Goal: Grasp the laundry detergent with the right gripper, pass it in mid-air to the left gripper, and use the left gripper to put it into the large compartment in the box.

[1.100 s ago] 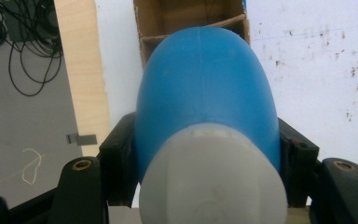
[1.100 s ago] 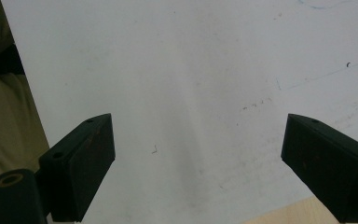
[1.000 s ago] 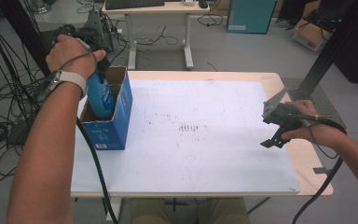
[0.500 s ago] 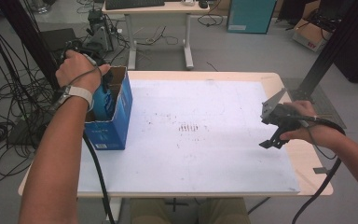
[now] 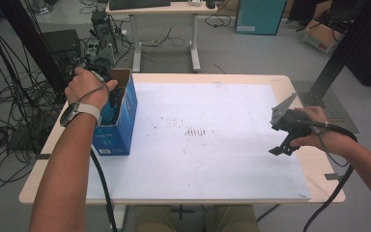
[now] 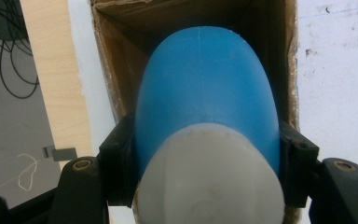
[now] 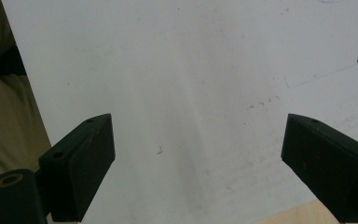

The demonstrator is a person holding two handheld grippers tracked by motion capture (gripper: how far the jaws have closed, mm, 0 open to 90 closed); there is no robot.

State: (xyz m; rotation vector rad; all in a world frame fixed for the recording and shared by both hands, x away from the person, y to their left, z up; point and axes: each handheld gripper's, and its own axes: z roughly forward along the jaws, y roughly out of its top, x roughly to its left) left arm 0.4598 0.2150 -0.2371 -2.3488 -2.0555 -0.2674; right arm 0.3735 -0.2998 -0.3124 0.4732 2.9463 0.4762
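A blue bottle (image 6: 207, 88) with a white cap end (image 6: 209, 182) sits between the jaws of my left gripper (image 6: 207, 154), which is shut on it, its far end lowered into an open blue cardboard box (image 5: 121, 123). In the high view my left gripper (image 5: 107, 94) is inside the box's open top at the table's left, under the person's hand. My right gripper (image 5: 281, 147) hangs open over the table's right side, and its own view shows the jaws of that right gripper (image 7: 198, 163) wide apart with nothing between them above the white sheet (image 7: 191, 70).
A white sheet (image 5: 212, 145) covers most of the wooden table (image 5: 314, 169). The box's brown inner walls (image 6: 121, 60) close tightly around the bottle. Beyond the table stand a desk (image 5: 164, 14), cables (image 5: 9, 106) and a black frame post (image 5: 338, 53). The person's legs show at the front edge.
My left gripper has sunk with the blue bottle down into the box, so the bottle no longer shows in the high view. The right gripper has stayed where it was.
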